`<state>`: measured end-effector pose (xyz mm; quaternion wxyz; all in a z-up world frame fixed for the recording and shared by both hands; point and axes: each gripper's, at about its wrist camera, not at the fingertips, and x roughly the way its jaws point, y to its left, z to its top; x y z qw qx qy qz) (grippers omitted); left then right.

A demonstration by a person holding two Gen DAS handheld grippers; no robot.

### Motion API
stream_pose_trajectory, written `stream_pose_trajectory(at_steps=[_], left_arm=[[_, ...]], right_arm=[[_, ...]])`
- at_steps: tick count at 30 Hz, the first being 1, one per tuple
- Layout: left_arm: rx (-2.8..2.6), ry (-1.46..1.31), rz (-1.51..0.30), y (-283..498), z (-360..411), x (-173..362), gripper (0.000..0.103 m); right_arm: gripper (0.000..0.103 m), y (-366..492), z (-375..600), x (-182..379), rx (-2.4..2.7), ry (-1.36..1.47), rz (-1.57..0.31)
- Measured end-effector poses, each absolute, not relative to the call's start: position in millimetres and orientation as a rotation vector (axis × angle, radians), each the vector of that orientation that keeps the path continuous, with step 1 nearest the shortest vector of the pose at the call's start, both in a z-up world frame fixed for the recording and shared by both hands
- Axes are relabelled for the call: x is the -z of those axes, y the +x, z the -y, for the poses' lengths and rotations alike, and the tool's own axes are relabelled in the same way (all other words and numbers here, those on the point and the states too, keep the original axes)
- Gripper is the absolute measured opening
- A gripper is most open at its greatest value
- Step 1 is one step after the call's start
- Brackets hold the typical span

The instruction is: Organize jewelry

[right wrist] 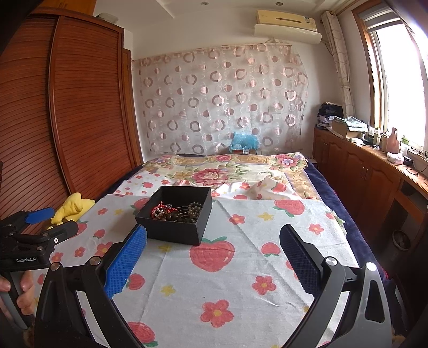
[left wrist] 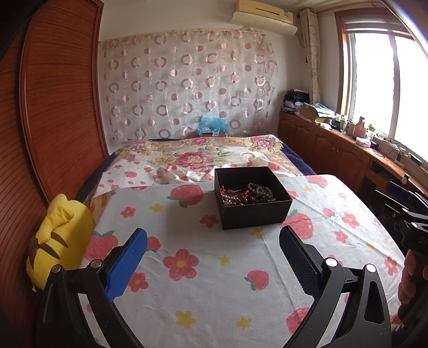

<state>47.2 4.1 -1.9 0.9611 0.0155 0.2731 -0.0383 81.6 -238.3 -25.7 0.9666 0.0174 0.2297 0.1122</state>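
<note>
Both grippers, left & right, held w/ jaws released. Beads in box ahead: light, slippery, tangle-prone; best pinched by a strand.

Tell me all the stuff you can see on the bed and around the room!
box: one, black, open, on the strawberry cloth
beads: a tangle of strands, brown, inside the box
cord: red, inside the box, count unclear
strawberry cloth: one, white with red fruit and flowers, spread over the near part of the bed
plush toy: one, yellow with dark stripes, at the cloth's left edge
flower blanket: one, cream and pink, farther up the bed
wardrobe: brown wood, left
air conditioner: one, cream, high on the far wall
left gripper: blue pads, open, empty, short of the box
right gripper: blue pads, open, empty, short of the box
</note>
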Motion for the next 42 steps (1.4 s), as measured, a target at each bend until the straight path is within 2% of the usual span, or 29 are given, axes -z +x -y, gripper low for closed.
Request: stream_pose_trajectory(at_steps=[42], left_arm=[[0.081, 0.025, -0.550, 46.8, -0.5, 3.9, 0.095]], right_arm=[[0.100, 73.1, 227.4, 22.4, -0.231, 0.028, -0.453]])
